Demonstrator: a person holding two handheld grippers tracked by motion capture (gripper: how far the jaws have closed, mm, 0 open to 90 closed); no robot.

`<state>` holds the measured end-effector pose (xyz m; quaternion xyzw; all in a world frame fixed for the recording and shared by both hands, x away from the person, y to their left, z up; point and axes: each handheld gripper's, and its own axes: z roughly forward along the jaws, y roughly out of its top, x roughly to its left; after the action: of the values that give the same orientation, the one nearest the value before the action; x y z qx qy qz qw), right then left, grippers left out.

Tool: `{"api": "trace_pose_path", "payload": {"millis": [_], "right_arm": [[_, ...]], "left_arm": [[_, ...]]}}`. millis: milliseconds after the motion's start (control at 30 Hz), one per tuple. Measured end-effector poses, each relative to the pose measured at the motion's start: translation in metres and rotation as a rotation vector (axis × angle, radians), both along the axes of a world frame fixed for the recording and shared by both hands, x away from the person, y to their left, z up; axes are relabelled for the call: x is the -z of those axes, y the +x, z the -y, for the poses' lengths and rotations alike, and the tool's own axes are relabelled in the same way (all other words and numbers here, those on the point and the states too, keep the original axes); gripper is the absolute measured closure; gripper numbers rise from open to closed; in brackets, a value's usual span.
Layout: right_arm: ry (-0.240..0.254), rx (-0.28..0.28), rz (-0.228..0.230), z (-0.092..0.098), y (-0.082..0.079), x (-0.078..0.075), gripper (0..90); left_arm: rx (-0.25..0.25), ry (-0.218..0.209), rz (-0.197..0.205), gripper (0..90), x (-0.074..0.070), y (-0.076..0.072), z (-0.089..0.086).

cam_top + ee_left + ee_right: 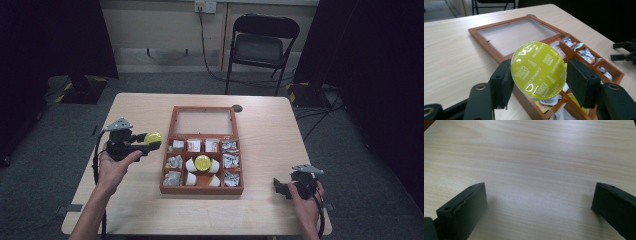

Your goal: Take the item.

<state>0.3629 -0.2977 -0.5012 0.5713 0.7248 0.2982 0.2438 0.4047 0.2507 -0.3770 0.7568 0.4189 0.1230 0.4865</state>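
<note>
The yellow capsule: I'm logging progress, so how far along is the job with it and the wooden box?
Done, by the look of it: one yellow-lidded capsule already sits in the wooden box's middle compartment among white pods. In hand: the left gripper holds a second yellow capsule, jaws shut on its rim, beside the box's left edge. Left: probably setting it in the box. The right gripper rests open on the table.
</note>
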Motion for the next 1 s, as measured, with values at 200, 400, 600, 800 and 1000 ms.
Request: {"api": "trace_pose_path", "payload": {"millis": [200,400,600,800,1000], "right_arm": [[0.0,0.0,0.0,0.0,0.0,0.0,0.0],[0.0,0.0,0.0,0.0,0.0,0.0,0.0],[0.0,0.0,0.0,0.0,0.0,0.0,0.0],[0.0,0.0,0.0,0.0,0.0,0.0,0.0],[0.0,0.0,0.0,0.0,0.0,0.0,0.0]], "left_arm": [[-0.032,0.027,-0.009,40.2,0.005,0.004,-0.009],[-0.078,0.028,-0.028,40.2,0.018,0.009,-0.025],[-0.094,0.043,-0.062,40.2,0.034,0.016,-0.031],[-0.09,0.07,-0.09,40.2,0.049,0.022,-0.031],[-0.073,0.095,-0.124,40.1,0.063,0.026,-0.024]]}}
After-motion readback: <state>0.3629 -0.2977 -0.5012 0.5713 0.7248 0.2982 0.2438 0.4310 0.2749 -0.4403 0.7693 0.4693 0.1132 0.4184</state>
